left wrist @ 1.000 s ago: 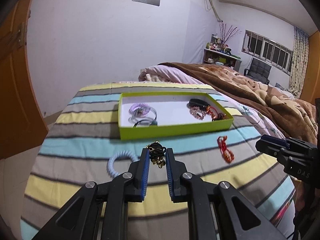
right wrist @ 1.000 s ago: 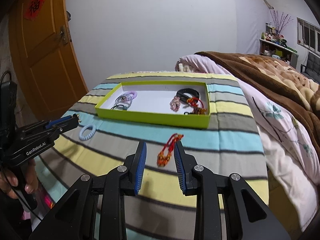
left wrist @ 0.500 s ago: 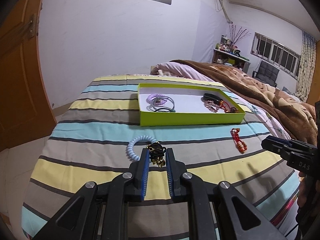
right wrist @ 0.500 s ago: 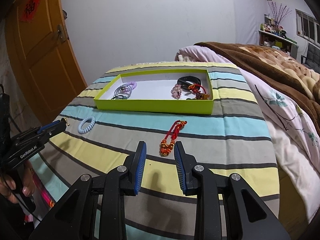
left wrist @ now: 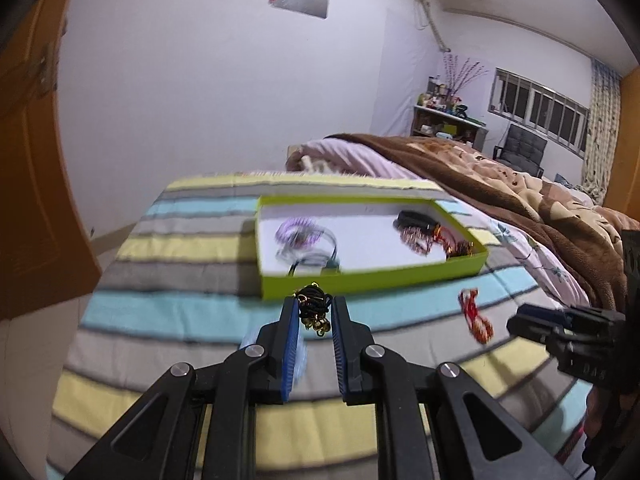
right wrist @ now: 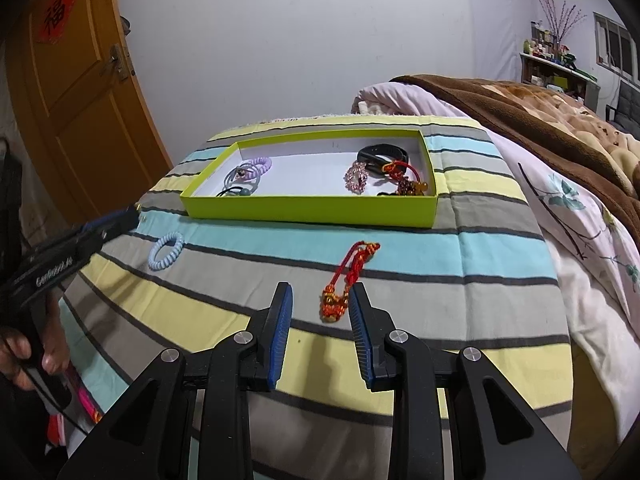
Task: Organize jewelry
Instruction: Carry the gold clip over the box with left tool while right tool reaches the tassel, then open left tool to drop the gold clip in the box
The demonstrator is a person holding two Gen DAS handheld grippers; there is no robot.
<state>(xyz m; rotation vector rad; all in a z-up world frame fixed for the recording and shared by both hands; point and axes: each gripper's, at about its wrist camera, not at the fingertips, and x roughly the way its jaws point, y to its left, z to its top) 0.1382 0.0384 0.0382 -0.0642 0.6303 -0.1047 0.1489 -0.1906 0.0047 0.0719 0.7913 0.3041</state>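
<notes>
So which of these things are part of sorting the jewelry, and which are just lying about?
Part of the job:
- green tray
- black-and-gold piece in the left gripper
- red cord charm in front of the right gripper
- blue coil band

Lying about:
- brown blanket
- door
- shelf

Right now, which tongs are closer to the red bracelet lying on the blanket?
Right. The right tongs sit just before the red bracelet, its lower end between the open tips. The left tongs are off beside it, gripping a black charm.
</notes>
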